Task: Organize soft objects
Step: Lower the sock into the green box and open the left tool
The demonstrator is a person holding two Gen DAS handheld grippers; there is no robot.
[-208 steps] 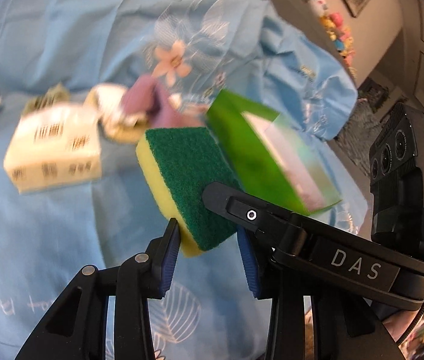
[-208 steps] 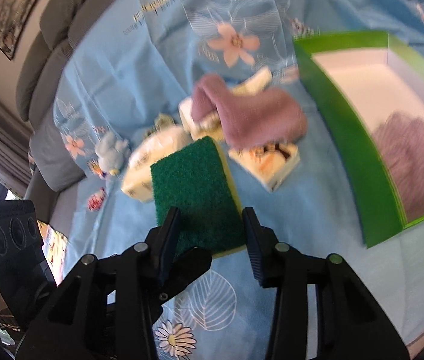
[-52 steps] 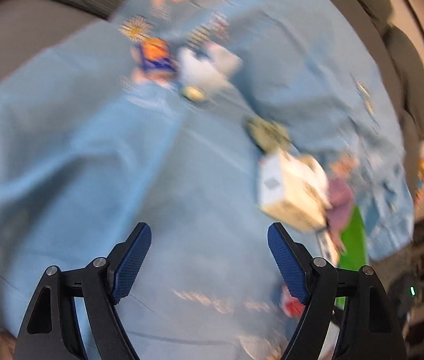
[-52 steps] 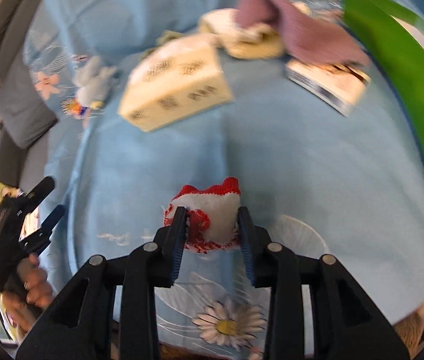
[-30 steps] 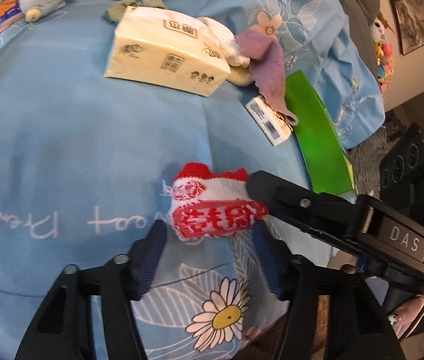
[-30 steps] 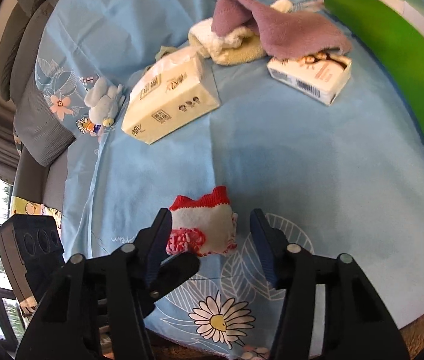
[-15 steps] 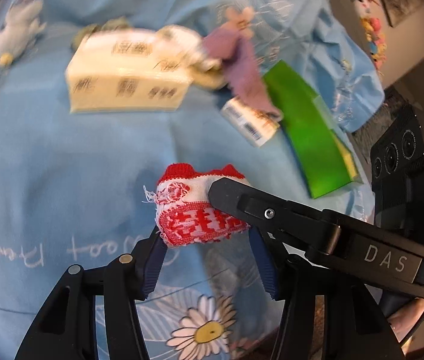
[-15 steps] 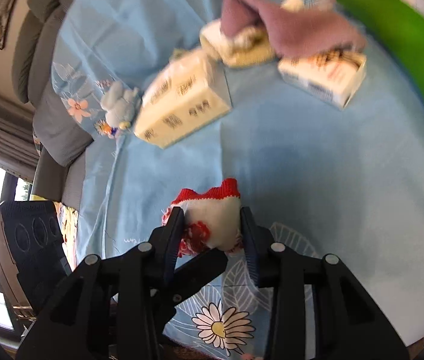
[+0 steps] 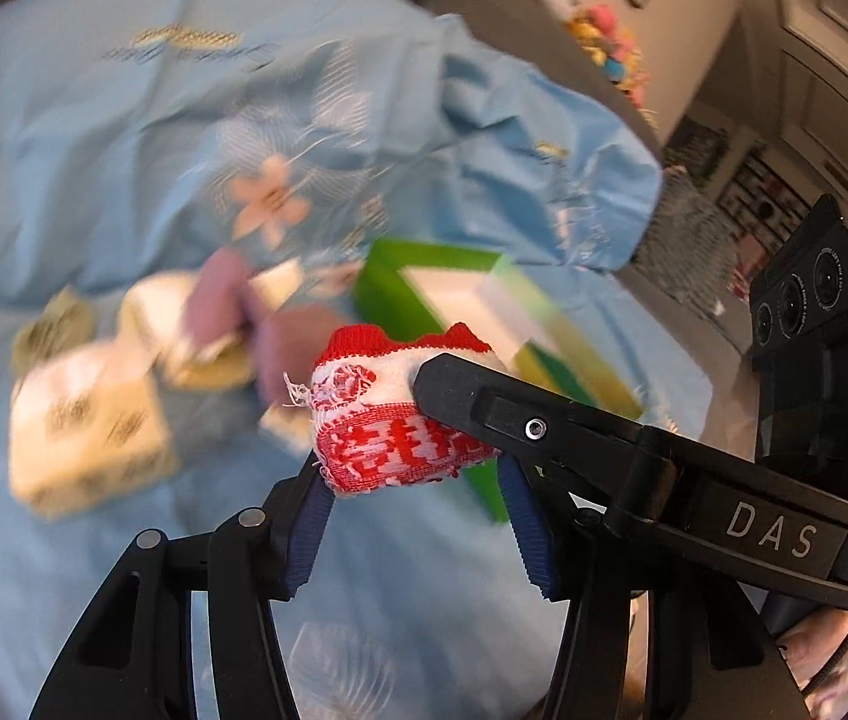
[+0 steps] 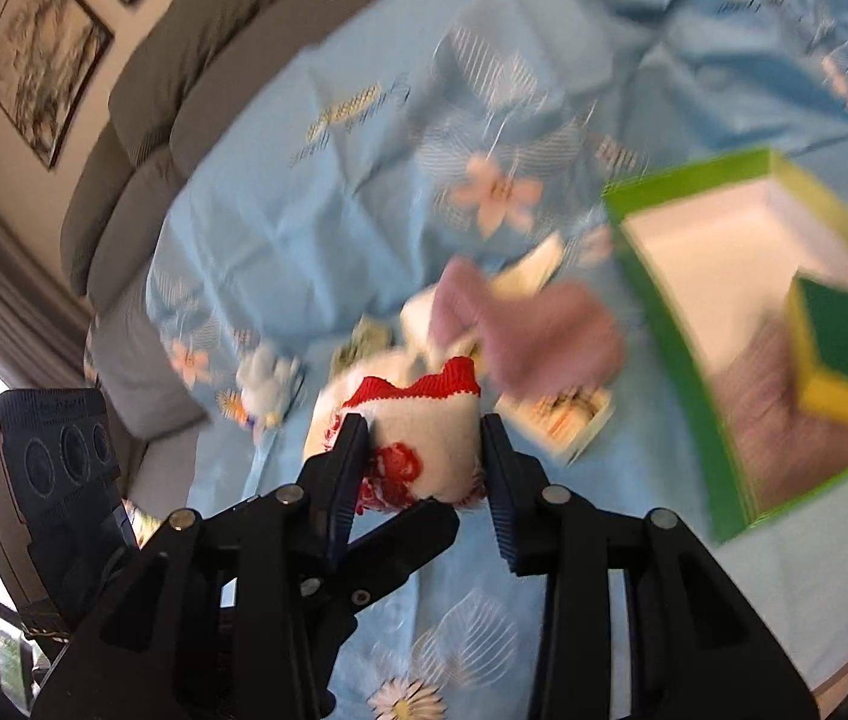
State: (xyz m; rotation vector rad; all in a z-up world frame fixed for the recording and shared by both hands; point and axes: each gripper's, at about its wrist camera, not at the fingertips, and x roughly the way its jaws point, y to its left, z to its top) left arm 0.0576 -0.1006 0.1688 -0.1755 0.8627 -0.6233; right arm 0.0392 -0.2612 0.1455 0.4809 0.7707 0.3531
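The red-and-white knitted sock, rolled into a bundle, is carried above the blue-clothed surface and pinched across its width by the jaws of the right gripper, while the left gripper pinches its lower part. It is best kept level and firmly squeezed until it hangs over the green box, then lowered beside the sponge before release. Its red cuff points away from the right gripper, and its long axis seems to run along that gripper's fingers.

sponge in box, towel left of box, plush toy farther left
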